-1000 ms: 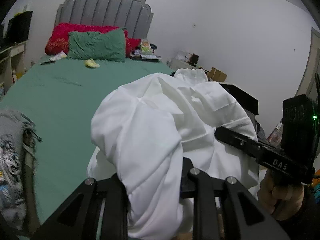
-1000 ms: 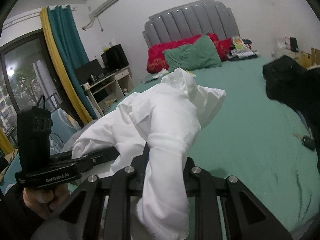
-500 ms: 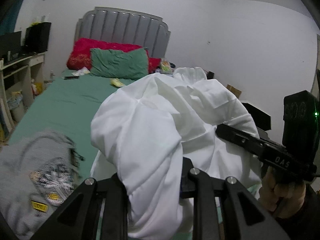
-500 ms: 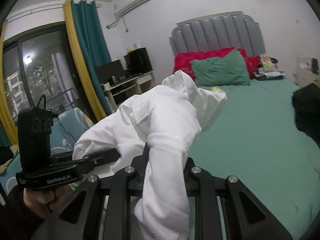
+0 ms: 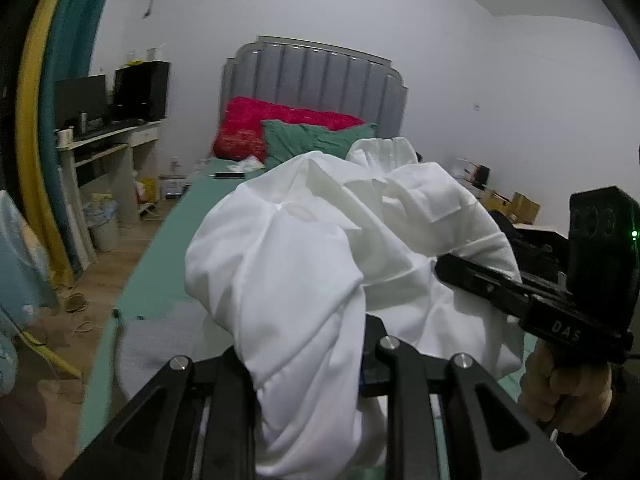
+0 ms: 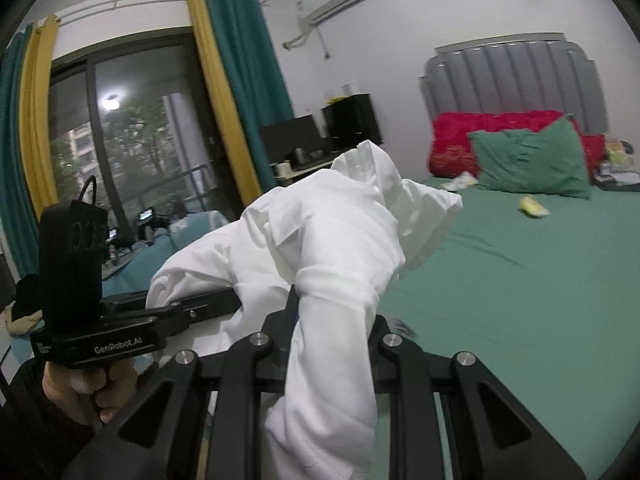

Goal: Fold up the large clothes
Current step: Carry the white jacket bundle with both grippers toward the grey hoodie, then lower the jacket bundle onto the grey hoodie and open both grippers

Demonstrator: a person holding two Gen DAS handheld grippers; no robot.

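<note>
White cloth fills both views: a large white garment (image 5: 320,264), bunched and crumpled, hangs in the air between two hand-held grippers above the green bed (image 6: 520,292). On the left gripper (image 5: 316,364), a thick twist of the fabric runs straight down between the fingers (image 5: 404,412), which are closed on it with only the cloth's thickness between them; the bulk of the garment billows up and ahead of the fingers, hiding their tips, and a loose tail drops below them toward the camera. Over to that gripper's right side, the right gripper (image 5: 472,276) pokes into the same heap of cloth, with a hand (image 5: 560,396) wrapped round its handle. From the right gripper's (image 6: 332,340) own camera it's the same picture: a rolled band of white fabric is pinched between its fingers (image 6: 272,360), narrow gap, packed with cloth, the garment mounding up in front and a fold hanging below. To the left of these fingers the left gripper (image 6: 216,304) reaches into the cloth, its tips buried under the fabric, a hand (image 6: 92,388) on its grip. Beyond the fingers lie a green pillow (image 6: 532,160) and a red pillow (image 6: 456,140) against the grey headboard (image 6: 512,80); off to the left stand yellow and teal curtains (image 6: 232,92) and a desk (image 5: 108,140).
</note>
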